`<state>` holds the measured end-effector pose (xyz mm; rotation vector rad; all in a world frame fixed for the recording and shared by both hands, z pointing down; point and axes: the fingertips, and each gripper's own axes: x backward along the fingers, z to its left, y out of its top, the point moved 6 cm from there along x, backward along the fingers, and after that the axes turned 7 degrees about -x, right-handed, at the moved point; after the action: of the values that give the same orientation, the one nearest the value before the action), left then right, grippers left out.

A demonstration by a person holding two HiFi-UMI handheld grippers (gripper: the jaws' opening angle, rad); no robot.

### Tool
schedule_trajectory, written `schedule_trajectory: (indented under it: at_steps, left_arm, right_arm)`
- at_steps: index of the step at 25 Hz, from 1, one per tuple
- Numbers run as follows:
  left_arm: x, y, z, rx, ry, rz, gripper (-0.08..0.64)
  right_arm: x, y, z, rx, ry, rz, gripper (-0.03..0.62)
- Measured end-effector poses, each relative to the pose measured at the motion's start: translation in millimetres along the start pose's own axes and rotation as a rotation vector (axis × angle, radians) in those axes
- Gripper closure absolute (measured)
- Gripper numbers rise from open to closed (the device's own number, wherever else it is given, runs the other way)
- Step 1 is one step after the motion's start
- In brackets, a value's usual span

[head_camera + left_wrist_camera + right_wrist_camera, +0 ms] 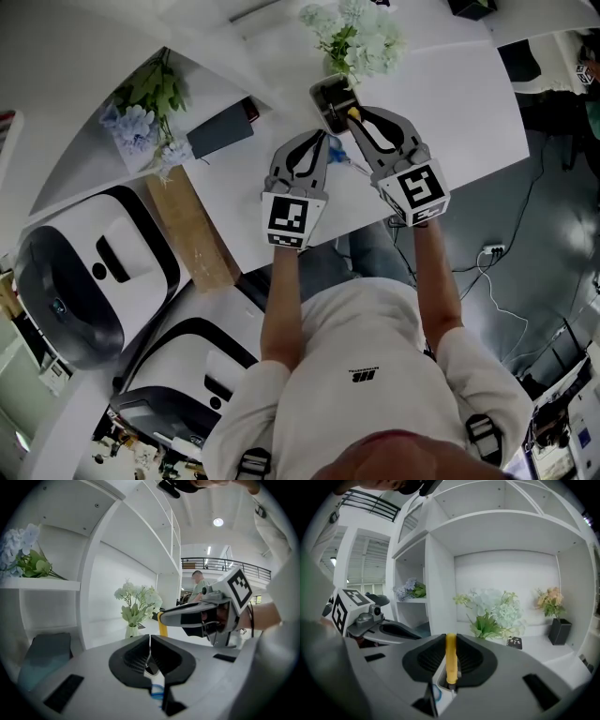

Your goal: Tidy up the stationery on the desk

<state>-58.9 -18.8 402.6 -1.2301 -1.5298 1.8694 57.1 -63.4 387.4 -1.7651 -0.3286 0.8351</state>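
Observation:
My right gripper (355, 118) is shut on a yellow pen (450, 660), which stands upright between its pads. The same pen (354, 114) sits right beside a dark pen cup (332, 98) on the white desk (450, 103). It also shows in the left gripper view as a yellow pen (162, 625) sticking down from the right gripper's jaws. My left gripper (322, 142) hovers just left of the right one with its jaws (150, 644) closed together and nothing visible between them. A small blue and white item (339, 150) lies on the desk below and between the two grippers.
A vase of white flowers (361, 37) stands just behind the pen cup. A dark notebook (220, 129) and blue flowers (141, 112) sit in the shelf at left. A black pot with peach flowers (559, 630) is at right. A wooden board (192, 230) and white machines (84, 272) lie at lower left.

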Motion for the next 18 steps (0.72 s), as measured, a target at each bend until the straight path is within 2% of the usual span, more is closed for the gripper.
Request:
schedule_trajectory:
  at_steps: [12, 18]
  left_arm:
    - [-18, 7, 5, 0.011, 0.016, -0.005, 0.560]
    - [-27, 4, 6, 0.022, 0.024, 0.004, 0.560]
  right_arm:
    - [-14, 17, -23, -0.074, 0.015, -0.061, 0.538]
    - [-25, 7, -30, -0.089, 0.034, -0.025, 0.538]
